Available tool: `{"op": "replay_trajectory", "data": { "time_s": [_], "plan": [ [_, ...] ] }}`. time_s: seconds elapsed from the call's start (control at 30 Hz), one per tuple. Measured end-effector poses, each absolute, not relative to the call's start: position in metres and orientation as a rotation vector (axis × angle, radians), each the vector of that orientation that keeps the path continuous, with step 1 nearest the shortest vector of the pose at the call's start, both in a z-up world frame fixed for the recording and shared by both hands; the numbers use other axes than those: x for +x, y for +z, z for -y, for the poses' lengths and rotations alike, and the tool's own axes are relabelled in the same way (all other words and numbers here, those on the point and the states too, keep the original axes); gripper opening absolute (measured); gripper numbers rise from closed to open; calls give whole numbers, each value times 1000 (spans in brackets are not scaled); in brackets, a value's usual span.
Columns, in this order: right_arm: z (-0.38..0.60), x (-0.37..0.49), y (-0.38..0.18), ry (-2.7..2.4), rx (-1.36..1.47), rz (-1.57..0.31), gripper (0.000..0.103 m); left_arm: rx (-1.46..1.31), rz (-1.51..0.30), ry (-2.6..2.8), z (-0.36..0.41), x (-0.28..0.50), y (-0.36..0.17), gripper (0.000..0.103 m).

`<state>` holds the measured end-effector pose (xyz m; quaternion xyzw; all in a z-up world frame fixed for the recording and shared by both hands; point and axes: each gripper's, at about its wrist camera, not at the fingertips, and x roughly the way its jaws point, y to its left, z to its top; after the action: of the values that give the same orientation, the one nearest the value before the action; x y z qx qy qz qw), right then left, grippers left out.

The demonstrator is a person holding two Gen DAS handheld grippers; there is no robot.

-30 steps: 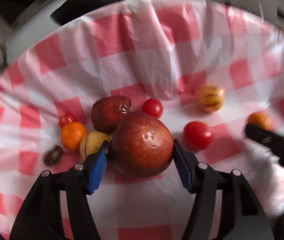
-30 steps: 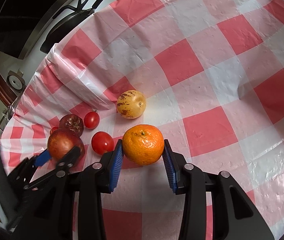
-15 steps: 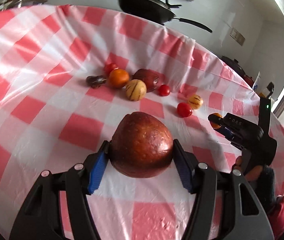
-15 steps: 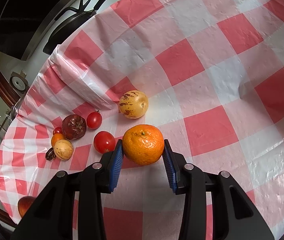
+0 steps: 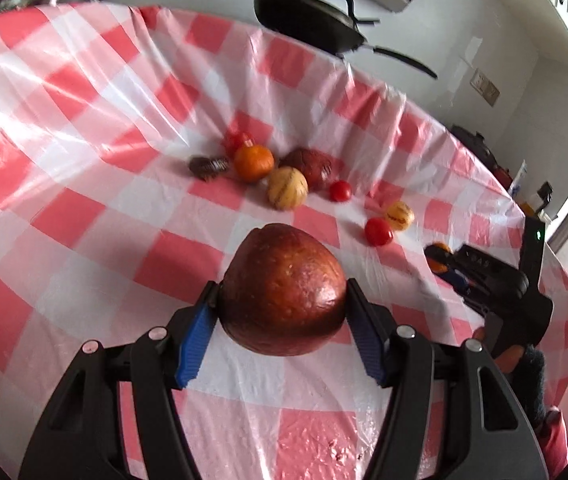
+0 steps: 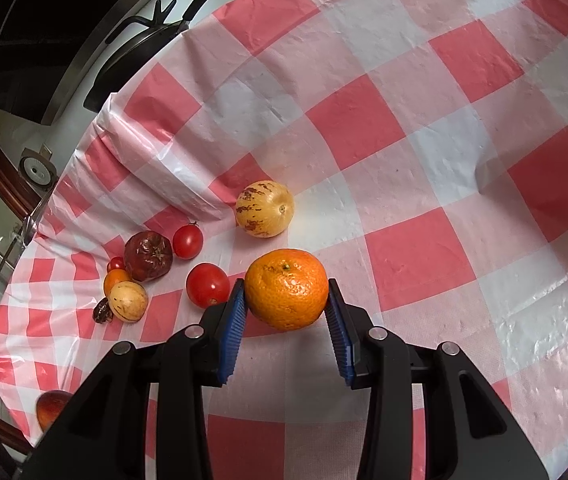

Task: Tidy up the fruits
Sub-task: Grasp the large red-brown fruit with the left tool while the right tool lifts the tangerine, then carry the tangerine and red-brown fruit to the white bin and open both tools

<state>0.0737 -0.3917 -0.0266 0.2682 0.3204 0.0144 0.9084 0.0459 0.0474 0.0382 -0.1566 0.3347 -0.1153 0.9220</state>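
Fruits held in both tools — left tool (image 5: 282, 320) clamps red apple (image 5: 282, 290), right tool (image 6: 285, 316) clamps orange (image 6: 286, 289) — set each down gently beside like kinds

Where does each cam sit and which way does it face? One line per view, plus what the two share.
Left wrist: on the left gripper, looking forward and down over its fingers, shut on a red apple, across the checked tablecloth to the fruit cluster and a black pan; the right gripper and a hand show at right.
Right wrist: on the right gripper, looking down over its fingers, shut on an orange; no hand shows.
Shared: tablecloth, pan, speckled yellow fruits, tomatoes, held orange.
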Motion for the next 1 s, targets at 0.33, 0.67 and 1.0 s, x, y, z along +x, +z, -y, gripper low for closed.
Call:
{"op": "replay_trajectory", "data": {
  "time_s": [0.33,0.67,1.0],
  "plan": [
    [342,-24,-21,129,584,-635,40,-309,-584,-119,-90,-28,51,63],
    [225,-106,-12,350,366,-682,40,-248,-580,-52,-150,-112,51,63],
    [122,-148,-12,548,175,-733,40,-247,-608,53,-219,-171,38,63]
  ]
}}
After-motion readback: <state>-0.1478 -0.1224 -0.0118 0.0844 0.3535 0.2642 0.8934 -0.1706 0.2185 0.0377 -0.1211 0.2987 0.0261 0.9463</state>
